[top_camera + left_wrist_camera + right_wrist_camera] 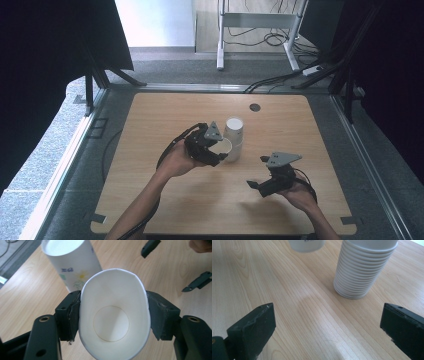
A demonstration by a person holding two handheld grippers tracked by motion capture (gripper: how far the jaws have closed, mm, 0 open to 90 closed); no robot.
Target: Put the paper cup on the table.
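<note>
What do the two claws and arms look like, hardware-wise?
Both are black, two-jaw tools. The left claw and right claw each carry a grey three-cornered plate on top and trail a black cable. The jaws are blocky, with pads worn ragged at the edges and round screw holes behind. Forearms are bare, no sleeves or gloves.

bare wood lay open around the right gripper (261, 172); the tall stack of white paper cups (234, 137) blocked the middle.

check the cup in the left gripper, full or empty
Empty: the left gripper view looks into the cup, squeezed by the left gripper, showing its bare white bottom.
</note>
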